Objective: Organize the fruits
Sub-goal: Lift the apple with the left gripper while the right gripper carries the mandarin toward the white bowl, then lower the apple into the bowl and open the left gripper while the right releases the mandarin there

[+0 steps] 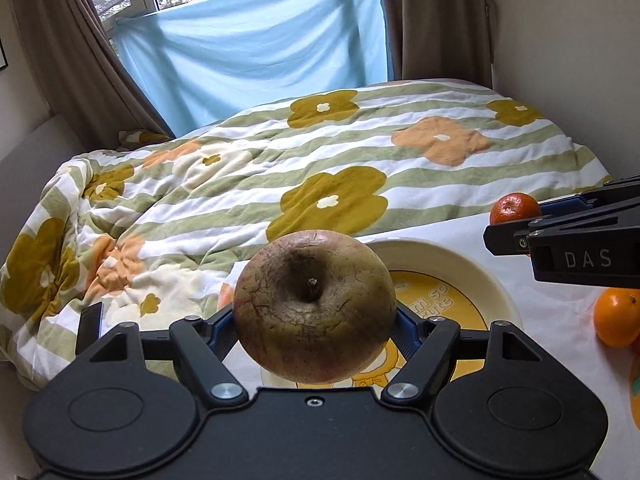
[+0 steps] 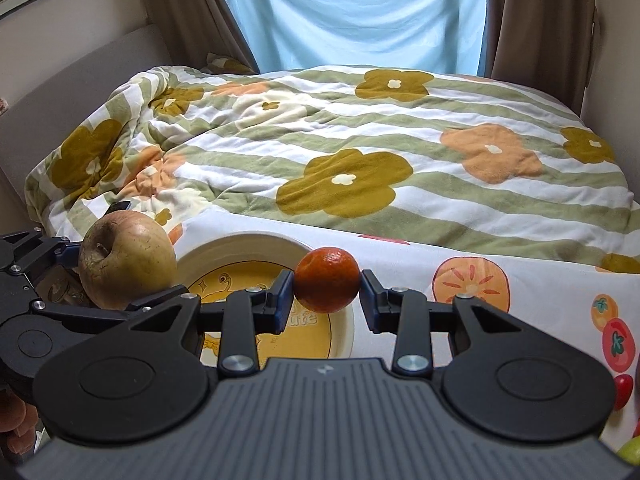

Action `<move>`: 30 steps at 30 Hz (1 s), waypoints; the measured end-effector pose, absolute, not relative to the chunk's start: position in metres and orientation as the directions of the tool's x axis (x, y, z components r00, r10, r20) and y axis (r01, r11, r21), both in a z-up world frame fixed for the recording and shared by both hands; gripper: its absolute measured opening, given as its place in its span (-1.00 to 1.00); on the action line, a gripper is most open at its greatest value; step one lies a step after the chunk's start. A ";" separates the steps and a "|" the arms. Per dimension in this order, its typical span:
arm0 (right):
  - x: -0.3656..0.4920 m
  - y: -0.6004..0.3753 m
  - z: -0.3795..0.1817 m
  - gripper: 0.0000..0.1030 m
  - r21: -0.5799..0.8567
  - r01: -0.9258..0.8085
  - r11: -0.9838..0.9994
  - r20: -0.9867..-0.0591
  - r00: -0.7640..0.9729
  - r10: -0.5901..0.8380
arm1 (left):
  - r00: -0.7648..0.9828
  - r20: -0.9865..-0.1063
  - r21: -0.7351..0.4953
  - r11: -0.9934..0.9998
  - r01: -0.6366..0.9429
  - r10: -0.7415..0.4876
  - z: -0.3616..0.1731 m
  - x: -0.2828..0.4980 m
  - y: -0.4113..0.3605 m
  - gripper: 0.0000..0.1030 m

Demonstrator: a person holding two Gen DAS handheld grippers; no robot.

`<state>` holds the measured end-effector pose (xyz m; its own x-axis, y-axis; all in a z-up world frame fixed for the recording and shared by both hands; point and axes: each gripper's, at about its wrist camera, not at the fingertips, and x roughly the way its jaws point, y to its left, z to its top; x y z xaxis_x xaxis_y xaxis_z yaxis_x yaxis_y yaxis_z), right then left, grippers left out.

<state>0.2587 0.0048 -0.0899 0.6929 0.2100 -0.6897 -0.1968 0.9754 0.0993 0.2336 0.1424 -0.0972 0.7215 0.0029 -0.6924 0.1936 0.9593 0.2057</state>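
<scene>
Both tongs loaded, both carrying fruit toward the plate.

Left gripper (image 1: 315, 320): jaws clamped on a russet apple (image 1: 315, 306), pads on its 2 flanks, stem facing back toward my camera. Right gripper (image 2: 327, 294): jaws clamped on a mandarin (image 2: 327, 279), held clear of the cloth.

Key relation: the cream plate (image 1: 472, 276) with a yellow cartoon centre lies just ahead of and below both pairs of tongs. From the left tongs it sits ahead and slightly right, with the apple partly over its near-left rim. From the right tongs it sits ahead and left, and the mandarin hangs above its right rim. The apple is the nearer of the 2 to the plate's middle, I judge. Neither fruit has a long axis worth noting; both are round and will likely roll when let go. The 2 grippers are close side by side, so a clash is possible if both go in together.

Surface: a white tablecloth (image 2: 520, 320) printed with fruit, plate resting on it. A loose orange (image 1: 618, 318) lies right of the left tongs.

Room: a bed with a flower-and-stripe quilt (image 2: 360, 152) directly beyond the table, then a pale blue sheet (image 1: 256, 52) across the window between brown curtains.
</scene>
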 end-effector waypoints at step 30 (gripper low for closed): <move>0.286 0.016 -0.117 -0.02 0.048 -0.208 0.977 -0.752 0.636 0.173 | 0.656 -0.744 0.179 0.909 0.376 -0.125 -0.134 0.255 0.141 0.89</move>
<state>0.2865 0.0156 -0.1173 0.6356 0.1727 -0.7524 -0.2081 0.9769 0.0485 0.2552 0.1413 -0.1341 0.6562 -0.1248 -0.7442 0.3759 0.9092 0.1789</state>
